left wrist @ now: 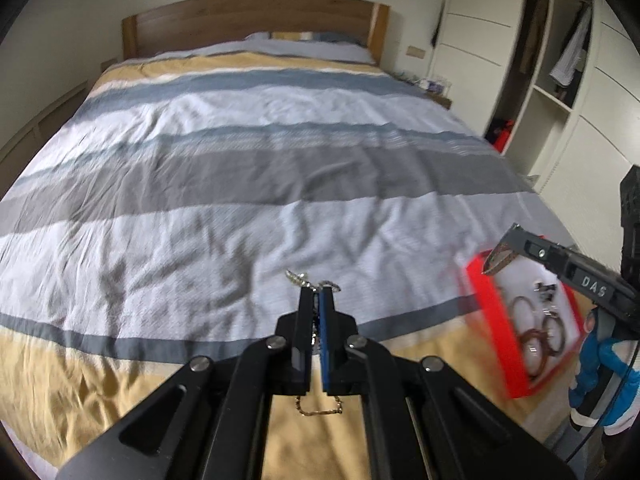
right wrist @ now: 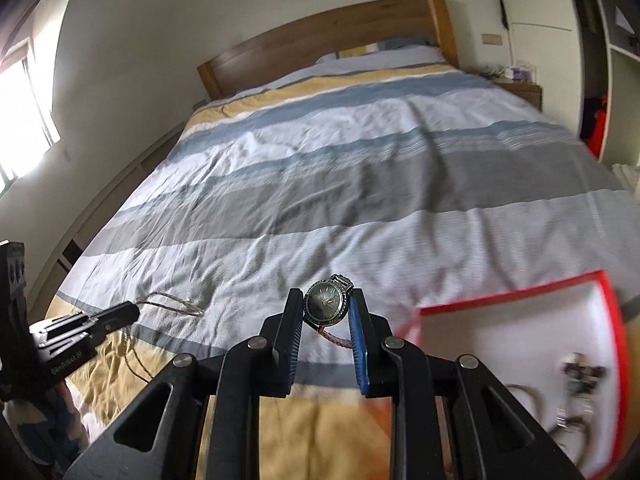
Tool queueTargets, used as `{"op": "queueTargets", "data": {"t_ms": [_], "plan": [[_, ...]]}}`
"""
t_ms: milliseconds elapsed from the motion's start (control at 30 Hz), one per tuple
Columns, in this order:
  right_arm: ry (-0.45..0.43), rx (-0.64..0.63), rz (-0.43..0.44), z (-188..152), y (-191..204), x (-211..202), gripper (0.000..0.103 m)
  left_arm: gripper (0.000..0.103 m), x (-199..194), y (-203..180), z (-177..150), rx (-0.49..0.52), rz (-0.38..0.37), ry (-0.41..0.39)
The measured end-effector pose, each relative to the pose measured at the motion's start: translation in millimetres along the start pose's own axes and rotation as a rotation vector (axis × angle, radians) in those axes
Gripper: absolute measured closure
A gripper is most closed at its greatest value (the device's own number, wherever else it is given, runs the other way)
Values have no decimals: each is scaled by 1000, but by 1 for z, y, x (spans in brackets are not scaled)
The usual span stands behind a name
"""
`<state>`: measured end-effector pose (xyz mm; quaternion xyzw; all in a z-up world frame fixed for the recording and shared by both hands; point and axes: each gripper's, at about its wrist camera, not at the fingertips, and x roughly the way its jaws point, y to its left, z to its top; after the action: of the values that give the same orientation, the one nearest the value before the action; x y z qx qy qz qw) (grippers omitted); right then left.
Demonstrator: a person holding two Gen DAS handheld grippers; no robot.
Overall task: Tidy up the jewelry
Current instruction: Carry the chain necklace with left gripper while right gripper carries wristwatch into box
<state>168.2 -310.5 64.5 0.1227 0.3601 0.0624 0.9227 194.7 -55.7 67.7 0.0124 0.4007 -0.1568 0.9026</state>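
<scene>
- The right tool (right wrist: 325, 312) is squeezed onto a watch (right wrist: 326, 303), gripping the round face from both sides, in the lower middle of the right wrist view.
- The watch's strap hangs loose below the face, so it could swing or catch.
- The red box (right wrist: 516, 295) with a white inside sits at the lower right of that view, on the bed (right wrist: 360, 168). It already has rings and small bits in it, though they look blurry.
- I think the step now is to carry the watch over the box. Move slowly, go low over a bare white spot, then let go softly.
- The left tool (left wrist: 316, 312) is pinched nearly closed on a thin chain (left wrist: 316, 282), in the lower middle of the left wrist view. Part of it sticks out past the tips and a gold loop hangs underneath.
- Keep the left tool away so the two don't bump.
</scene>
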Motion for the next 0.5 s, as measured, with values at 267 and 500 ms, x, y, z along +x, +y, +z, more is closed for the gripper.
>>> {"op": "queueTargets", "data": {"t_ms": [267, 500], "plan": [[-28, 17, -77, -6, -57, -53, 80, 101, -22, -87, 21, 85, -121, -38], [-2, 43, -133, -12, -115, -64, 80, 101, 4, -175, 28, 164, -232, -4]]}}
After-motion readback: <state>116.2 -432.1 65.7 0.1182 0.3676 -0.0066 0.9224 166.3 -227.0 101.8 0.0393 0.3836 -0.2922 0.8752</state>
